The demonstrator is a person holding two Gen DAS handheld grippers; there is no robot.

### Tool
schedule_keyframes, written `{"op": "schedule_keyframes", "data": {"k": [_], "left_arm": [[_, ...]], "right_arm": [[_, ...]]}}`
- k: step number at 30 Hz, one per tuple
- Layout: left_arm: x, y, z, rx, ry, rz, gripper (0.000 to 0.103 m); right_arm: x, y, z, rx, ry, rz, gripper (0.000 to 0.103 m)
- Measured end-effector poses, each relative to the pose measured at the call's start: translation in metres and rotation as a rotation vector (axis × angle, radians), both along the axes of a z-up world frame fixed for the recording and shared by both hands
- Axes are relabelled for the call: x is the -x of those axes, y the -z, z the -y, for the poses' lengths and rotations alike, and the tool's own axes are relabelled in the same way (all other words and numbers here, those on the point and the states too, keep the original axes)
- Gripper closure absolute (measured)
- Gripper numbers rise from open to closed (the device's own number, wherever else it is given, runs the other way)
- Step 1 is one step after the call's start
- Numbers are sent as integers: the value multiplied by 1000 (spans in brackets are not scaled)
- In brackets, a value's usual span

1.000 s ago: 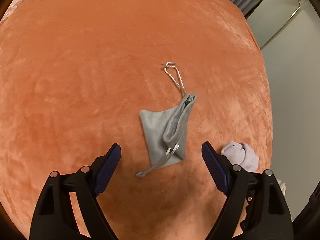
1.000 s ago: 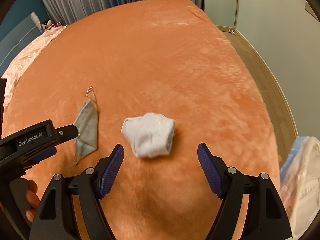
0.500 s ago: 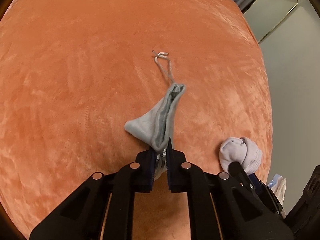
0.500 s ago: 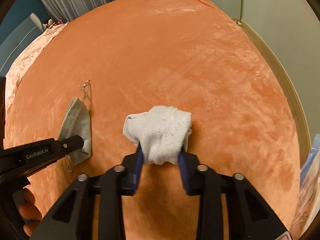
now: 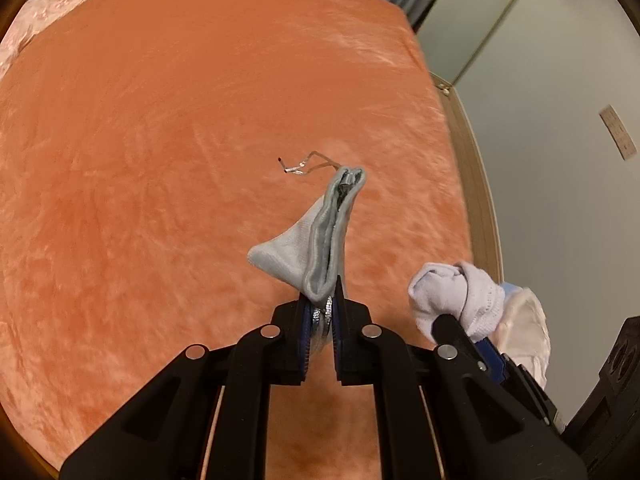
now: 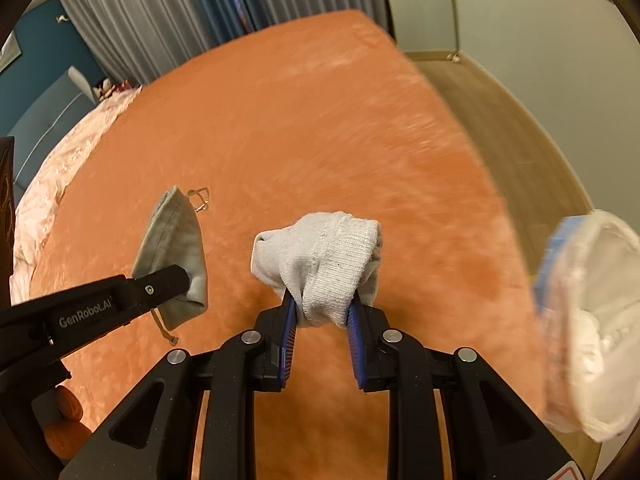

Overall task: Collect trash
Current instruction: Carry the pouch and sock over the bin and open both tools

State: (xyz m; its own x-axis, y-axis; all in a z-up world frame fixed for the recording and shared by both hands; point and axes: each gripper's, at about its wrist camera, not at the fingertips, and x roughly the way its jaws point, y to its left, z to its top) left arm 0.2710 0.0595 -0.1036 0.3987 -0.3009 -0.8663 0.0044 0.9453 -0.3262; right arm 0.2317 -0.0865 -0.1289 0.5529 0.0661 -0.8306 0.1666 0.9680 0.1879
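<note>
My left gripper (image 5: 322, 304) is shut on a grey drawstring pouch (image 5: 320, 236) and holds it up above the orange bed cover (image 5: 160, 160); its silver cord (image 5: 304, 166) trails out ahead. The pouch also shows in the right wrist view (image 6: 176, 256), pinched by the left gripper (image 6: 176, 280). My right gripper (image 6: 322, 304) is shut on a balled white sock (image 6: 324, 260), lifted off the bed. The sock also shows in the left wrist view (image 5: 456, 296).
A bin with a white plastic liner and blue rim (image 6: 588, 320) stands by the bed's right edge, also low right in the left wrist view (image 5: 524, 320). Wooden floor (image 6: 500, 120) and a pale wall lie to the right. Grey curtains (image 6: 160, 20) hang beyond the bed.
Both grippers closed on their items a second ago, the left on the pouch and the right on the sock, and have since lifted them off the bed and moved toward the bin.
</note>
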Motion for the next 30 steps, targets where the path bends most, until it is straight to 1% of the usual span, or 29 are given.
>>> {"op": "schedule_keyframes", "data": {"k": [5,10,13,16,23,28,30], "left_arm": [[37,-37,41,-1,69,61,95],[69,-73,86,-2,136,130,95],[87,-89,114,-2,178,162,95],[104,-100,140,-3,222,185,95],[131,-115,206,-5,335,222,94],[141,-117,245,-5,406,229,94],[142,-114,258,1,431,220,94]], "right_arm": [[43,-41,41,10,64,78,81],[79,-74,82,26,120,144,81],[104,-94,109,37,157,182,81],[124,-106,134,45,190,209,81],[161,-120,191,52,279,241,81],[179,-122,229,59,338,243,81],[183,-122,236,61,355,241,81]]}}
